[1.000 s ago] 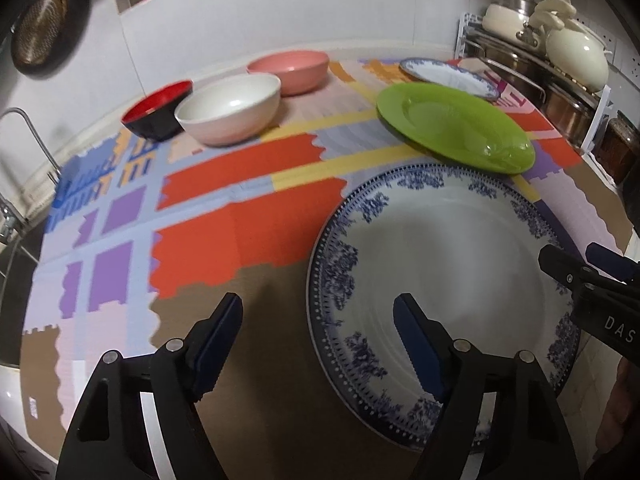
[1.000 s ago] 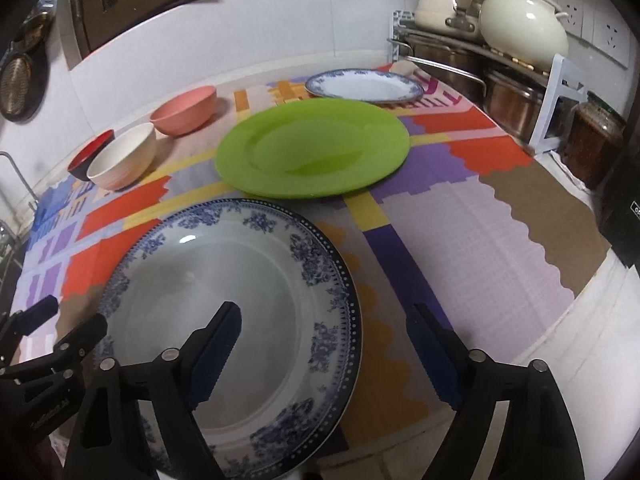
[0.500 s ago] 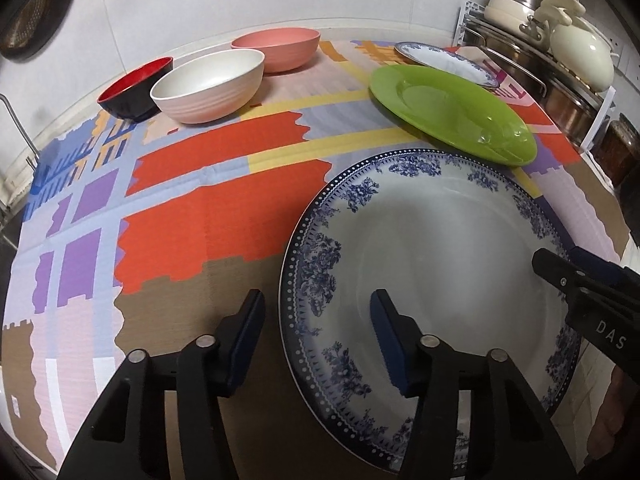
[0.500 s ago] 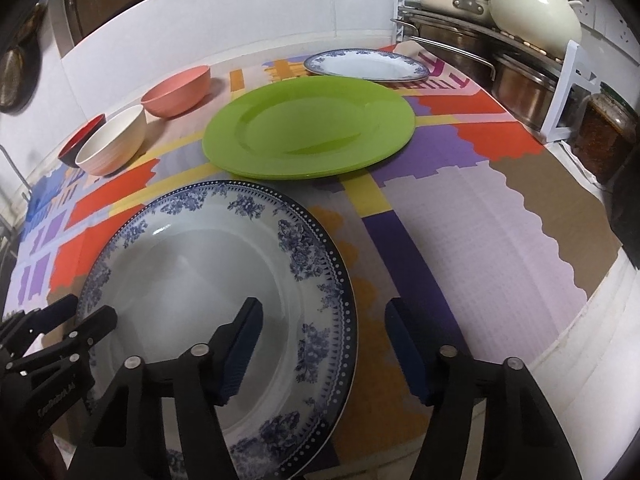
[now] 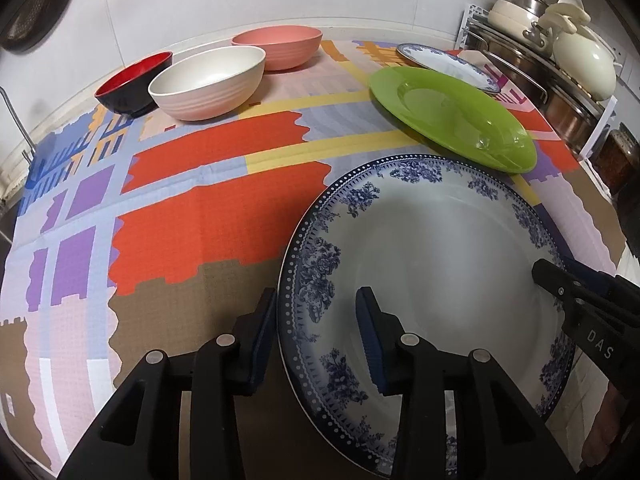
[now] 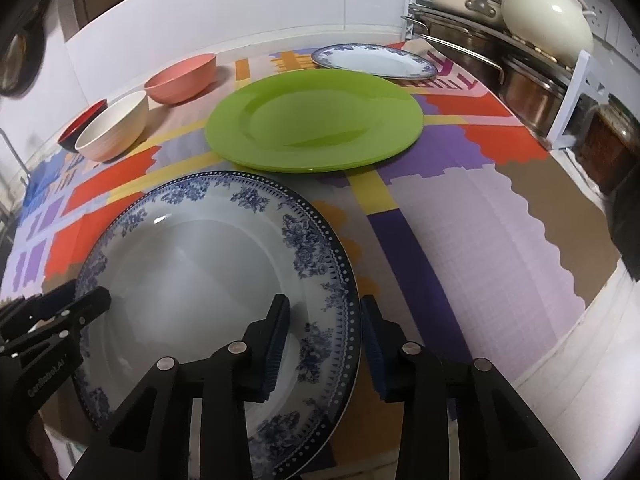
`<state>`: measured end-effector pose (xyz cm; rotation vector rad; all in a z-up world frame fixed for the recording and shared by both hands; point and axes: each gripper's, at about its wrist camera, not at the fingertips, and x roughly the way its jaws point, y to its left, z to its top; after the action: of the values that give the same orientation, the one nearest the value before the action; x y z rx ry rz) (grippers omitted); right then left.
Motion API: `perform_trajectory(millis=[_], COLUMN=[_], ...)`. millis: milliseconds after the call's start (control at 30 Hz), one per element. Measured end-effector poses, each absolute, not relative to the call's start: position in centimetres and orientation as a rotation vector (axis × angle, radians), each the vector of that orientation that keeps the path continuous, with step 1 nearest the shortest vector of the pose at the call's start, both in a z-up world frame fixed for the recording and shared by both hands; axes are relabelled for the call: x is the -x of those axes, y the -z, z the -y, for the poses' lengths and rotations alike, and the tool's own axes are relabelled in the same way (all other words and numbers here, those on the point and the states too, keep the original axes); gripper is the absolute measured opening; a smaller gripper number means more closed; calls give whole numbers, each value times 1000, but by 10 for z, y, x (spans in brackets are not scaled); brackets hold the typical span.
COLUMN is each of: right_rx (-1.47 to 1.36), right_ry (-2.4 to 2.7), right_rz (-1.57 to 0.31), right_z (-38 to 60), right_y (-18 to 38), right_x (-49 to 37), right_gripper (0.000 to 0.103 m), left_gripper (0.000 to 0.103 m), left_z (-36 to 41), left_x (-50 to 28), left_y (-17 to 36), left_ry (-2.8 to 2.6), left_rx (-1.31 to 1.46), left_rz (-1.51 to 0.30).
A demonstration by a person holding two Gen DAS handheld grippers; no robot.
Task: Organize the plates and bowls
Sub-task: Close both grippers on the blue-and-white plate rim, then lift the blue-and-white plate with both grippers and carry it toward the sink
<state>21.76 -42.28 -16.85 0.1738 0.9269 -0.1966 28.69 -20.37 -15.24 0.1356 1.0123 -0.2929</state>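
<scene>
- both of my grippers are closing on the big blue-and-white plate (image 5: 432, 272), one on each side of it, at the near edge of the patterned cloth (image 5: 208, 216).
- left gripper (image 5: 318, 338): the jaws have narrowed a lot and now straddle the plate's left rim, outer finger just off the edge over the cloth, inner finger over the plate's face. i see no firm pinch yet; a gap shows on each side of the rim.
- right gripper (image 6: 326, 338): same picture mirrored, jaws narrow and closing across the plate's right rim, not yet clamped.
- against a second ago: both claws stood wide then, and have drawn in to roughly half that spread; both views have also crept in closer over the plate. the plate itself looks unmoved.
- meaning for the task, as i judge it: this is the grasp for a two-handed lift, likely the first plate to be stacked. lifting before both pinches seat could tip it.
- untouched beyond it: the green plate (image 6: 314, 114) just behind, the small blue-rimmed plate (image 6: 374, 60) farther back, and the pink bowl (image 5: 278, 46), cream bowl (image 5: 208, 80) and red-and-black bowl (image 5: 134, 78) in a row at the far left.
</scene>
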Motion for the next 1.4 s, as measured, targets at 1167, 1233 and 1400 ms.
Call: perform_trajectory(millis=[1167,1233,1400], right_rx=[-82,-74,-44], right_ry=[99,76,27], right_rz=[-879,-871,-848], right_z=[344,330,301], right_y=[122,117,110], right_x=[-229,-232,-236], right_gripper=[37,37,37], left_gripper=[37,37,37], left_z=[107,93,60], left_x=[-276,-274,-271], left_y=[108,104,98], left_ry=[151,128,76], left_rx=[-65,-53,-30], left_rz=[-908,-900,-881])
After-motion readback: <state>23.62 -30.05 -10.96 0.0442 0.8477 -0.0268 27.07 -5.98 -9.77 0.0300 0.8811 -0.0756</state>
